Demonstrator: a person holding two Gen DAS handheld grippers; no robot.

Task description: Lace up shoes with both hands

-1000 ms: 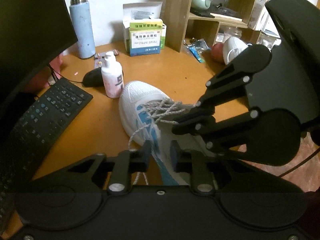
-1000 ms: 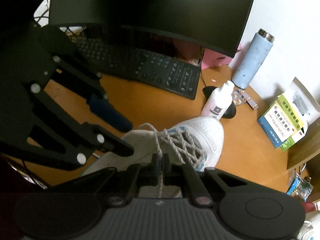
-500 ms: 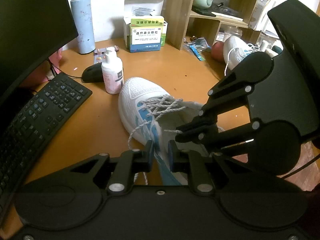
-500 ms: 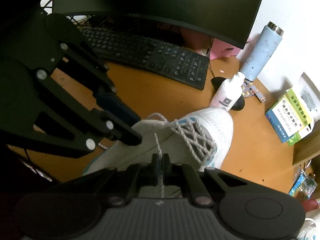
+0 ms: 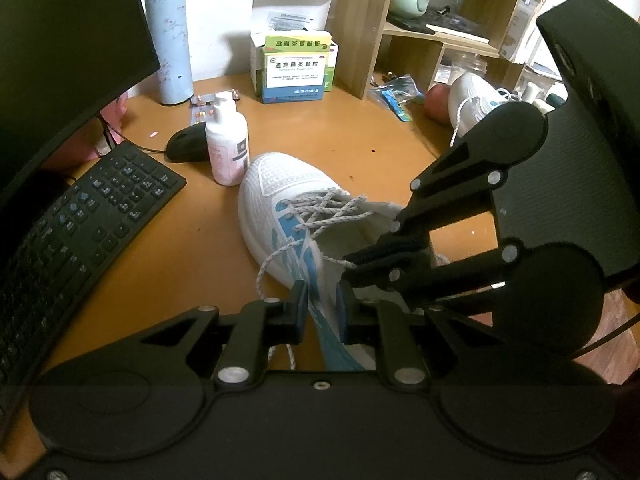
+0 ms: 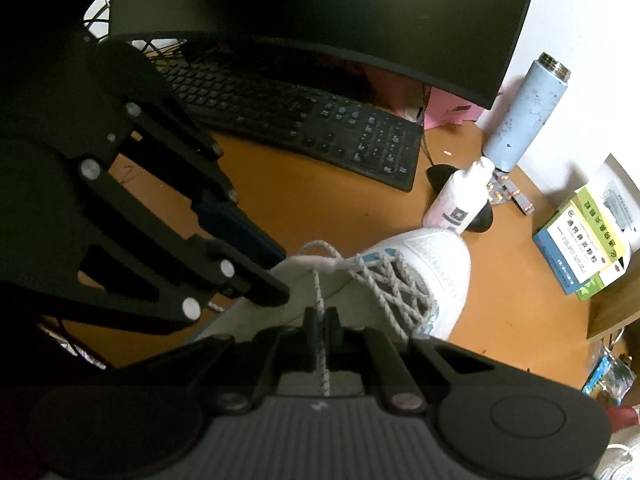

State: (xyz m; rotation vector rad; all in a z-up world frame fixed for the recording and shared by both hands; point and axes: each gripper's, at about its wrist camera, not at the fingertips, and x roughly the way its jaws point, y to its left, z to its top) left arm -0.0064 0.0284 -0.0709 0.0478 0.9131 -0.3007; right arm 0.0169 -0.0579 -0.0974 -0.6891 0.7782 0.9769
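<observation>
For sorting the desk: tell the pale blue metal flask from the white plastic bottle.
The pale blue metal flask is taller, with a bare steel rim; the white plastic bottle is shorter, with a narrow white cap. The flask stands near the wall, the bottle by the white mesh shoe's toe. Both stand upright.

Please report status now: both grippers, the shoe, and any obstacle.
Right gripper shut on lace end. Left gripper narrow gap, grip unclear. White-and-blue sneaker on desk, laces crossed. Lotion bottle close by toe.
</observation>
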